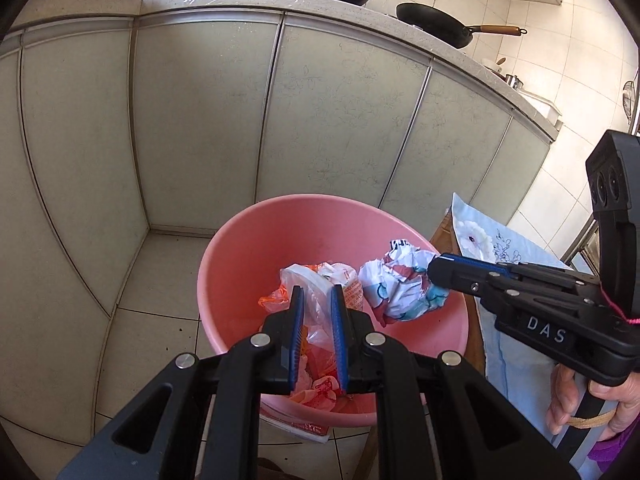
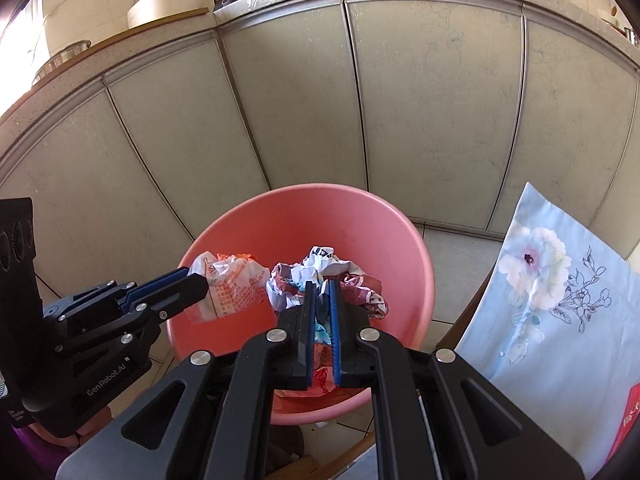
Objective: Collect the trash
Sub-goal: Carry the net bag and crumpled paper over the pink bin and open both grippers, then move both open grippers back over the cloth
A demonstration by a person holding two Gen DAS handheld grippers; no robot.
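A pink plastic basin stands on the tiled floor by the cabinets; it also shows in the right wrist view. My left gripper is shut on a white and orange plastic wrapper and holds it over the basin. My right gripper is shut on a crumpled white, blue and red paper wad, also over the basin. The right gripper and its wad show from the side in the left wrist view. The left gripper and wrapper show in the right wrist view. More red and white trash lies in the basin's bottom.
Grey cabinet doors stand close behind the basin under a counter with black pans. A chair with a light blue floral cushion is at the basin's right. A printed leaflet lies under the basin's near edge.
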